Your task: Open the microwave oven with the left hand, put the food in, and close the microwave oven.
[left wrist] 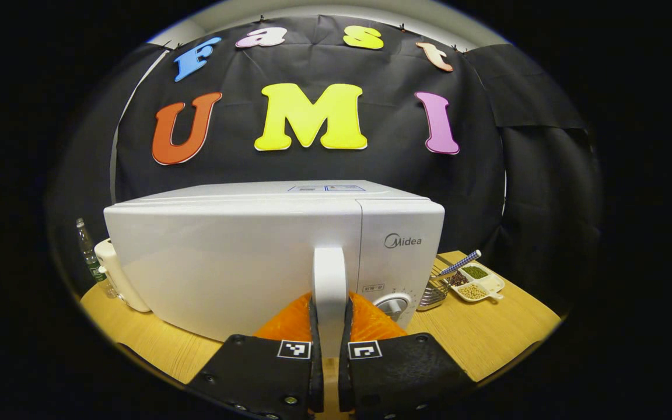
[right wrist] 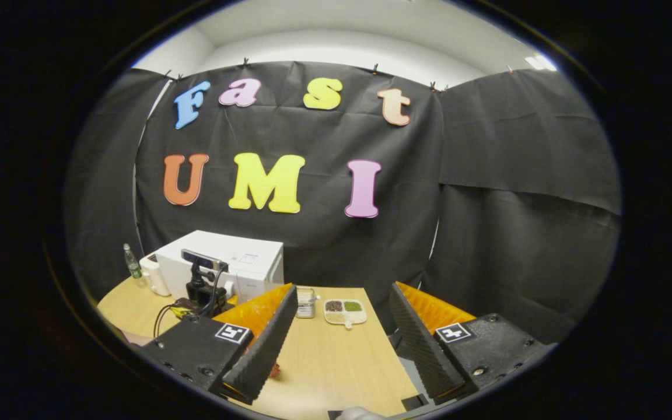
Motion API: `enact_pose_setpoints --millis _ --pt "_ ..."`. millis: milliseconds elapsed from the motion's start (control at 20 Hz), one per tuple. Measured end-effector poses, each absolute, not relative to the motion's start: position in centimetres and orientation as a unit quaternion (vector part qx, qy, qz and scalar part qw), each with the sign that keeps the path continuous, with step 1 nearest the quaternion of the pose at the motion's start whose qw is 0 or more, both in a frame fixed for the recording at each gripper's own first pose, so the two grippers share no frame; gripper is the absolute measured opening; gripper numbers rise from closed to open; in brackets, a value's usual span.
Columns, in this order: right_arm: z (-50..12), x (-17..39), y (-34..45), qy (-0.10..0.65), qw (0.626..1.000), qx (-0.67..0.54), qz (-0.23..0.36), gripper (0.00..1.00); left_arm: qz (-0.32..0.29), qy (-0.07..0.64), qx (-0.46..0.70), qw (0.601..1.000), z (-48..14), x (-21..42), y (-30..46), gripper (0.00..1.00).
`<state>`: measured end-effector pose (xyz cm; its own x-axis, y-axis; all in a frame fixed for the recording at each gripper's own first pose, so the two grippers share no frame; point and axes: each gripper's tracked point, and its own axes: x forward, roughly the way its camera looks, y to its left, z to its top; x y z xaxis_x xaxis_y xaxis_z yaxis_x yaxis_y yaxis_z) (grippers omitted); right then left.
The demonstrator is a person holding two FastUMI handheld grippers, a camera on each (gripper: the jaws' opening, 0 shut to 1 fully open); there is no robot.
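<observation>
Left gripper view. Left tool [left wrist: 330,350]: clenched on the white upright door handle [left wrist: 329,291] of the white box-shaped microwave oven [left wrist: 242,256], one finger on each side of the bar. The handle stands directly ahead of the tool, its long axis vertical, at the seam between the door and the control panel with its round dial [left wrist: 393,304]. The door looks closed; judged next step is a pull back towards the holder, swinging on the far-left hinge. This tool is the nearer one to the oven. Right of the tool, on the pale wooden desk [left wrist: 487,338]: a wire mesh basket [left wrist: 434,291] holding a blue-patterned stick, and a white divided dish [left wrist: 479,283] with dark, green and tan grains in separate compartments. Far left: a clear plastic bottle [left wrist: 88,251] and a white appliance.

Right gripper view. Right tool [right wrist: 342,341]: released, fingers wide apart, grasping nothing, above bare desk. The oven sits ahead to its left, well apart. The divided dish lies straight ahead between the fingers. A small red item [right wrist: 276,370] lies beside the left finger; whether it is the food, cannot tell.
</observation>
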<state>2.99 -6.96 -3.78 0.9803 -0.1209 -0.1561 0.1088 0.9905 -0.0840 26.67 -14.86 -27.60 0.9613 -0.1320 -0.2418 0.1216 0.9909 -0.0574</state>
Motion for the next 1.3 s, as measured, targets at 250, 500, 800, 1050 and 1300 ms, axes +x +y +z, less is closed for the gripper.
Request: enact_pose_setpoints --millis 250,500,800,1050,1300 --pt "-3.0 2.5 -6.8 0.070 0.995 -0.040 -0.053 0.94 -0.063 0.119 -0.019 0.991 -27.1 25.3 -14.5 0.09" --pt "-2.8 2.4 -6.1 0.063 0.996 -0.043 -0.041 0.94 -0.081 0.121 -0.009 0.989 -27.5 21.3 -13.4 0.09" --pt "-3.4 1.2 -2.7 0.063 0.997 -0.050 -0.003 0.94 -0.071 0.129 -0.006 0.989 -27.5 16.2 -10.7 0.08" --pt "-3.6 0.4 0.0 0.063 0.996 -0.049 0.029 1.00 -0.057 0.139 0.009 0.989 -27.5 11.9 -7.2 0.09" --pt "-4.1 0.0 1.9 0.065 0.996 -0.038 0.049 1.00 -0.021 0.154 0.012 0.988 -27.7 8.4 -3.3 0.12"
